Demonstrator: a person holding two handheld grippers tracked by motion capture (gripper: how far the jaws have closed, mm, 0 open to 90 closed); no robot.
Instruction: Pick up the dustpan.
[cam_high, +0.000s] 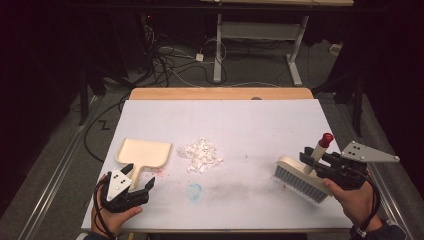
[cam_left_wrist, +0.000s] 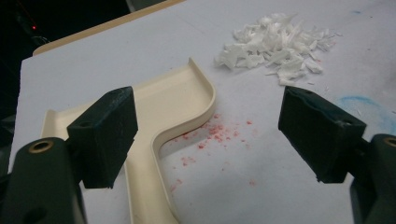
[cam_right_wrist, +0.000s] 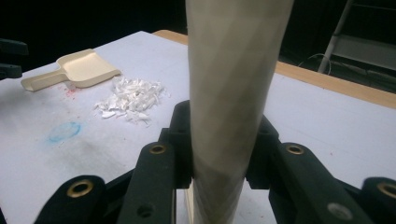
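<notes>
A cream dustpan (cam_high: 144, 152) lies on the white table cover at the left, its handle pointing toward me. My left gripper (cam_high: 141, 182) stands open just over that handle; in the left gripper view the dustpan's handle (cam_left_wrist: 144, 186) runs beside the left jaw, with nothing between the pads. A heap of white paper scraps (cam_high: 201, 154) (cam_left_wrist: 278, 44) (cam_right_wrist: 130, 97) sits mid-table. At the right, my right gripper (cam_high: 314, 161) is shut on the cream handle (cam_right_wrist: 231, 93) of a brush (cam_high: 301, 181) with grey bristles and a red cap; the bristles rest on the table.
The white cover (cam_high: 240, 120) lies on a wooden table whose far edge (cam_high: 220, 93) shows. Red specks (cam_left_wrist: 210, 135) and a blue smear (cam_high: 194, 190) mark the cover near the dustpan. Cables and a desk frame (cam_high: 260, 45) are on the floor beyond.
</notes>
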